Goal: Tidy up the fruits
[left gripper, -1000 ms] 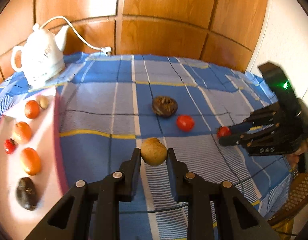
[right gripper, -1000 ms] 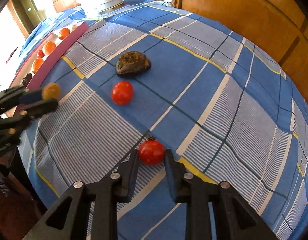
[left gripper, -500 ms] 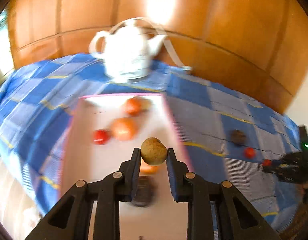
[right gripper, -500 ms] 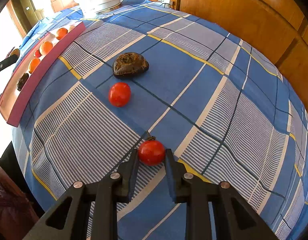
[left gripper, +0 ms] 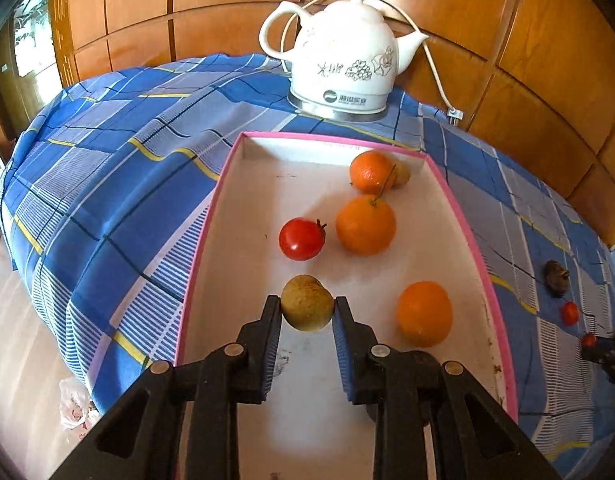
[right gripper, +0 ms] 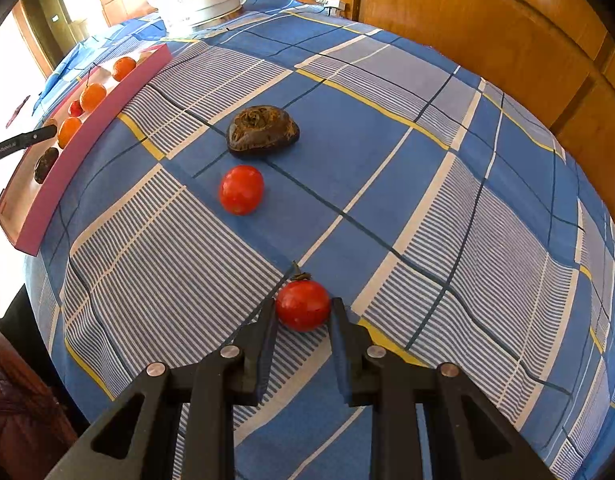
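**Desk:** Since the earlier frame, what has been moved?

**Photographer:** Carried across from the open cloth, the round tan-brown fruit (left gripper: 307, 308) is now held over the shallow white cardboard tray with the pink rim (left gripper: 455, 196). It is clamped between the jaws of the left gripper (left gripper: 307, 312), above the tray's near half. The right gripper (right gripper: 303, 314) has hardly been shifted; a small red stemmed tomato (right gripper: 303, 305) is bracketed by its narrow jaws near the front edge of the blue checked tablecloth (right gripper: 387, 120), though whether it is truly pinched cannot be told.

**Desk:** How should the step be done well?

**Photographer:** The tan fruit is best lowered onto the bare white floor at the tray's near left, and released only once it is resting, so that rolling is avoided. The jaws should be opened gently and drawn straight back, clear of the glossy red tomato (left gripper: 302, 239) just beyond.

**Desk:** And the tray's contents?

**Photographer:** Three round oranges are seen: one (left gripper: 424, 314) at the near right, one (left gripper: 365, 225) at the middle beside the red tomato, one (left gripper: 372, 171) toward the far right corner with a pale fruit (left gripper: 403, 176) half hidden behind it. A dark fruit (right gripper: 46, 164) at the near end is shown only in the right wrist view. On the cloth, a dark wrinkled brown fruit (right gripper: 262, 132) and a loose red tomato (right gripper: 241, 189) remain uncollected. A white ceramic electric kettle (left gripper: 343, 64) stands beyond the tray's far edge.
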